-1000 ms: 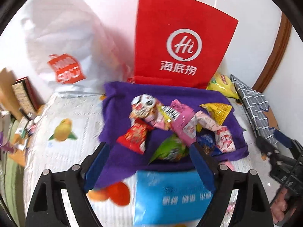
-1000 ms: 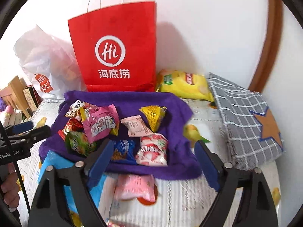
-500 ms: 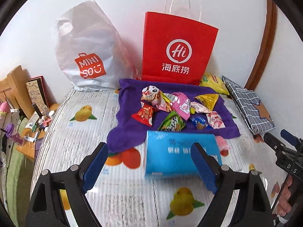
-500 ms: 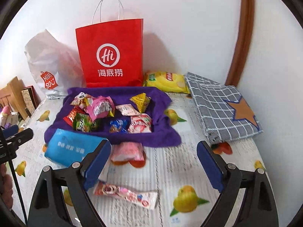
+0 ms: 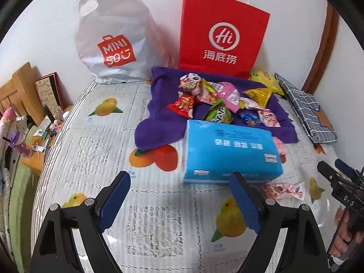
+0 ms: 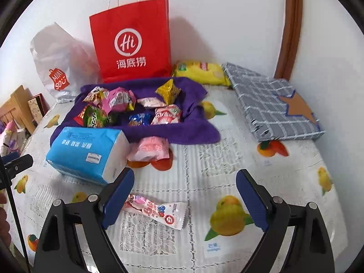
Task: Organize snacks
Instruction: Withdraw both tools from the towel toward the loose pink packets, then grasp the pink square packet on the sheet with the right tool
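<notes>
Now we have backed both grippers off the purple cloth. The left gripper and right gripper are spread, empty; we judge sorting unstarted.

Purple towel, red bag, blue tissue pack, fruit-printed tablecloth

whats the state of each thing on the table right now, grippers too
left gripper: open, empty
right gripper: open, empty
red bag: upright at the wall
white bag: standing, slumped
purple cloth: spread flat, snacks piled on it
tissue pack: lying flat, sealed
long pink snack: flat on the table, off the cloth
chips bag: lying flat, sealed
</notes>
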Motion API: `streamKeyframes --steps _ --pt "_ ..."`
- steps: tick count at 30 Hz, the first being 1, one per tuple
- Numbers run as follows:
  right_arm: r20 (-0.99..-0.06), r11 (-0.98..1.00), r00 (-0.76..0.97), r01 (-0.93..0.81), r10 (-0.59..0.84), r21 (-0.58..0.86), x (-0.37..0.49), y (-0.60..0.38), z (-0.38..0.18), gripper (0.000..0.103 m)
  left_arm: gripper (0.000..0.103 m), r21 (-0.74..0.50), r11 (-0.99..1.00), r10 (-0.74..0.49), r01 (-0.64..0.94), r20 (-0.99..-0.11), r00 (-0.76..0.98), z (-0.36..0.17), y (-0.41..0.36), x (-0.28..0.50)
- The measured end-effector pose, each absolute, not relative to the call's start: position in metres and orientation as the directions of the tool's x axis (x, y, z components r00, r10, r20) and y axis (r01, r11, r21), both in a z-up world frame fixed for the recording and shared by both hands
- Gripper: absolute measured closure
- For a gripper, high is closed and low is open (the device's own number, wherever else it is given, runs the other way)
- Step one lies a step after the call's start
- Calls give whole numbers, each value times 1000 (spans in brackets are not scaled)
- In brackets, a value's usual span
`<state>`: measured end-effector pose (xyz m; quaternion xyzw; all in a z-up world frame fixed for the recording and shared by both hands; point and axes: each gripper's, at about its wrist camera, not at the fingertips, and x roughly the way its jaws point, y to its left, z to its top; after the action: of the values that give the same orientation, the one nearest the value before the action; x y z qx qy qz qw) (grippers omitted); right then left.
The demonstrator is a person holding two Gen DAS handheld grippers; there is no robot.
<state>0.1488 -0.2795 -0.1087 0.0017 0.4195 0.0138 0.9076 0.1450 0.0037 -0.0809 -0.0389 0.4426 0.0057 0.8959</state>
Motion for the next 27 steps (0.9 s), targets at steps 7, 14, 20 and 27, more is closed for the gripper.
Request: streamKeyframes --steps 7,14,20,27 --pt "-790 996 607 -69 91 61 183 -268 -129 32 15 -73 996 -30 -49 -802 596 -88 13 162" --pt "-816 987 555 -114 160 115 230 -251 -147 43 15 -110 992 -54 -60 -809 585 -95 27 189" --pt "-840 985 517 -123 167 120 254 -243 -166 43 15 -114 991 -48 -73 -800 598 -95 37 203" --pt "-853 971 465 -117 238 207 265 -249 -181 43 15 -111 991 -47 -77 -816 576 -105 41 216"
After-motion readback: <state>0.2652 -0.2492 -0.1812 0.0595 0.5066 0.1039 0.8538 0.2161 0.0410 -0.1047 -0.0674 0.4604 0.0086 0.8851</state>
